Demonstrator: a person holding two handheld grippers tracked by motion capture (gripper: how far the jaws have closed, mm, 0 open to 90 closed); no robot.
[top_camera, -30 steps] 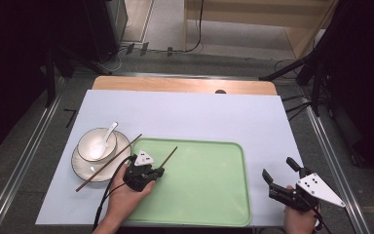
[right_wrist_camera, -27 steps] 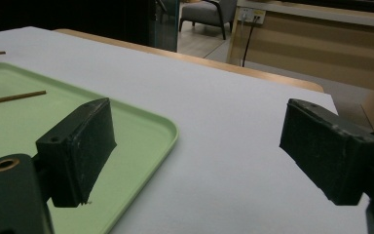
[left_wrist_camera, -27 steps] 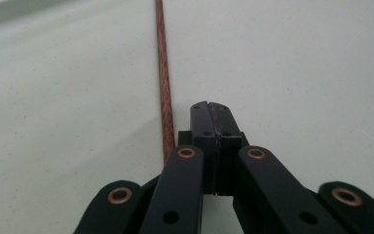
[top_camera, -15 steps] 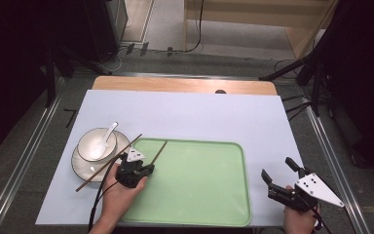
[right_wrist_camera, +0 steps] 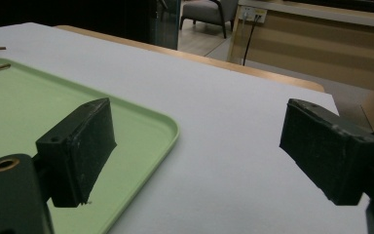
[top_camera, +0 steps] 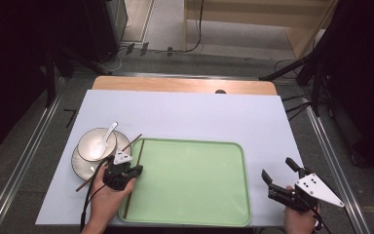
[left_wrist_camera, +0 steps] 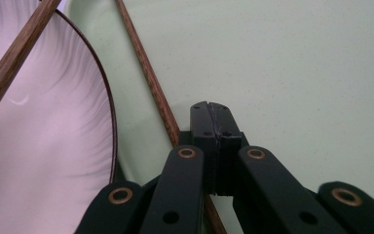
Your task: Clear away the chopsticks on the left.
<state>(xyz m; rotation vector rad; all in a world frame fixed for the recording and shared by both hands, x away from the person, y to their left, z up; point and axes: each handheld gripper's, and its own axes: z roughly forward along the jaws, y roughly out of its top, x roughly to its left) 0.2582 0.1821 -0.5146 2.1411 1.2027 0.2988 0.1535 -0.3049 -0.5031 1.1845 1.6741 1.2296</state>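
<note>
White sheeting covers the worktop. Over the last second the left tongs (top_camera: 129, 171), shut and empty, have slid a chopstick (top_camera: 133, 176) left to the green tray's (top_camera: 195, 220) edge, beside the plate (top_camera: 78, 168). Right tongs (top_camera: 280, 176) wait open, empty.

chopstick (left_wrist_camera: 148, 78) passing out of sight behind shut jaws, plate (left_wrist_camera: 53, 146) cut off at frame's left edge

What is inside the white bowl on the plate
A white spoon rests in the bowl, handle leaning over the far rim. The bowl's inside looks white; whether it holds food cannot be told. The plate beneath is partly covered.
</note>
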